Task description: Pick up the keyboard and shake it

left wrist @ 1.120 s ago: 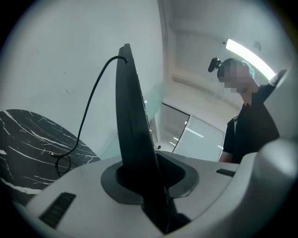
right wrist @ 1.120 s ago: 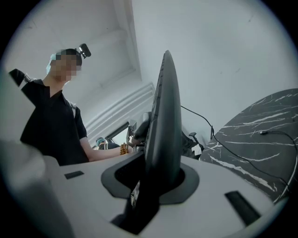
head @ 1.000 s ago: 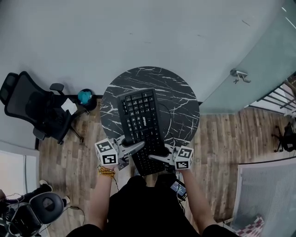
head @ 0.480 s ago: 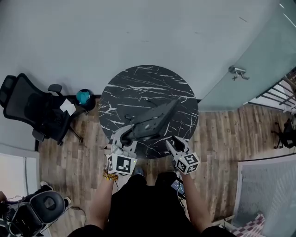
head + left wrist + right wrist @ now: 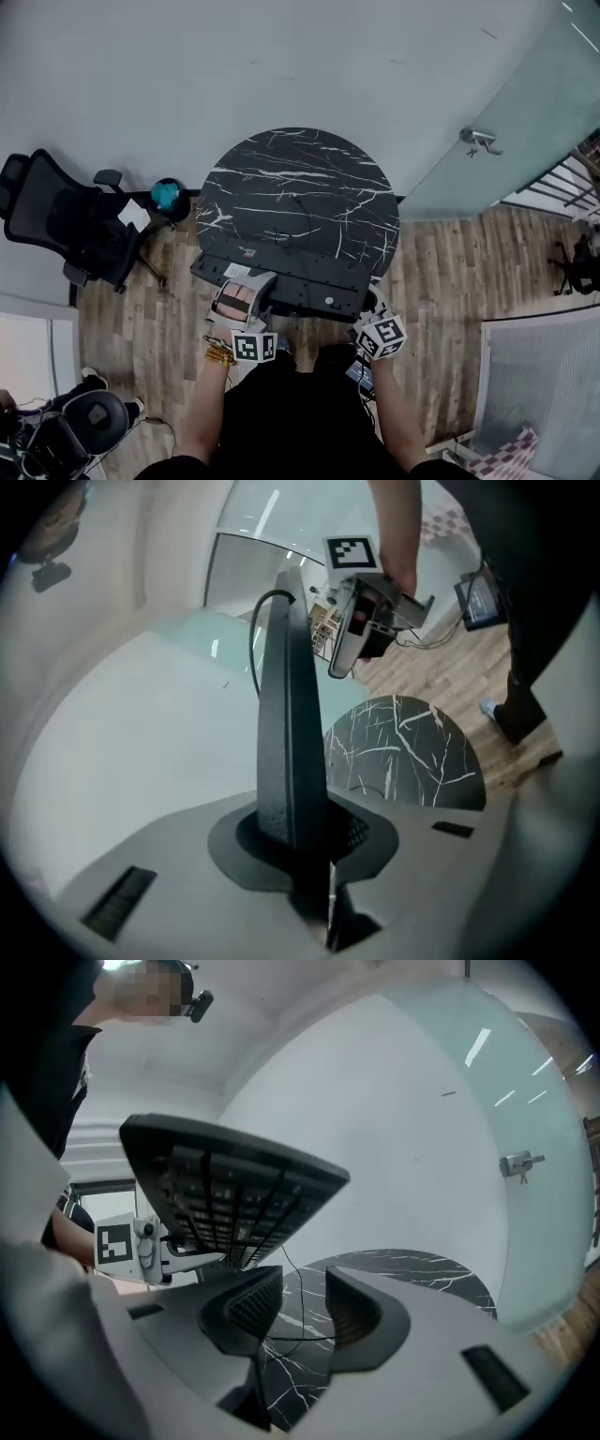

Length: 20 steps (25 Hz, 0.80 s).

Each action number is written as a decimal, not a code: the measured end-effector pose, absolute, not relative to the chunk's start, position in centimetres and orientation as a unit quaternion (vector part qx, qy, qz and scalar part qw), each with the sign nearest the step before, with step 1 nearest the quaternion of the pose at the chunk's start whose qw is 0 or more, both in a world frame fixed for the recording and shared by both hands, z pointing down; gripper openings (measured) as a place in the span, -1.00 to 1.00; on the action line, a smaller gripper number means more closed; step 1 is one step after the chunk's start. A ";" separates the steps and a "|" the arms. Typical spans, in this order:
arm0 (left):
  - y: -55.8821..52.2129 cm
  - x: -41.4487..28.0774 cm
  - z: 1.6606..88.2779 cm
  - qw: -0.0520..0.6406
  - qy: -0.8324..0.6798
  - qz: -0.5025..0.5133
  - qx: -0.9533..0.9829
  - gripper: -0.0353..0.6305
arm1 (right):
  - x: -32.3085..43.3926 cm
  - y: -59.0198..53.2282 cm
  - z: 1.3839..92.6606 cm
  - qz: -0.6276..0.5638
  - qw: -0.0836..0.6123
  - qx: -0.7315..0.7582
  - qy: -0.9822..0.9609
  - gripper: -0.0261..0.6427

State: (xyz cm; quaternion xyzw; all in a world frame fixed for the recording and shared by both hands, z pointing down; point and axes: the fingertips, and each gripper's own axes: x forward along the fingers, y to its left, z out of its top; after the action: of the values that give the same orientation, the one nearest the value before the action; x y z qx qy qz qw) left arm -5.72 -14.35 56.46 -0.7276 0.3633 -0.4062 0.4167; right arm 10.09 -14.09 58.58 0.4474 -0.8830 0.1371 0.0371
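The black keyboard (image 5: 281, 281) hangs underside up, crosswise over the near edge of the round black marble table (image 5: 309, 187). My left gripper (image 5: 255, 289) is shut on its left end, and its jaws have tightened. In the left gripper view the keyboard (image 5: 286, 742) stands edge-on, clamped in the left gripper (image 5: 300, 827). My right gripper (image 5: 372, 305) sits by the keyboard's right end. It is open, its jaws have just been closing, and nothing is between them. In the right gripper view the keyboard (image 5: 234, 1194) floats up and left of the right gripper (image 5: 305, 1312). The keyboard's thin cable (image 5: 300, 216) trails over the table.
A black office chair (image 5: 66, 225) and a teal object (image 5: 169, 195) stand left of the table. A frosted glass door with a handle (image 5: 478, 141) is at the right. A second chair (image 5: 84, 422) sits at the bottom left on the wood floor.
The keyboard was keys up, lengthwise, held by both grippers. It has rolled over to underside up and swung crosswise. The right gripper has let go and moved right.
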 end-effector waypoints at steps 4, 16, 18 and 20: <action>-14.9 -6.1 56.3 0.358 0.385 -0.390 -0.756 -0.67 | 9.8 -14.2 58.6 0.142 0.035 0.446 -0.883 -0.47; -17.5 -7.4 51.5 -0.103 0.424 -0.051 -0.898 -0.67 | 8.3 -13.8 57.7 0.173 0.002 0.406 -0.897 -0.46; -17.6 -7.9 51.0 -0.178 0.407 0.019 -0.896 -0.68 | 7.6 -13.2 58.5 0.212 -0.012 0.384 -0.898 -0.36; -17.4 -8.1 50.6 -0.222 0.389 0.072 -0.891 -0.67 | 6.9 -12.5 59.7 0.256 -0.022 0.367 -0.894 -0.22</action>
State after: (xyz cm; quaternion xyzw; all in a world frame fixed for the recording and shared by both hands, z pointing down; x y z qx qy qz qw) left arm -8.14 -17.42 50.56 -0.8915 0.3886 0.0724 -0.2215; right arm 6.92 -12.48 59.72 0.3665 -0.8941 0.2565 -0.0216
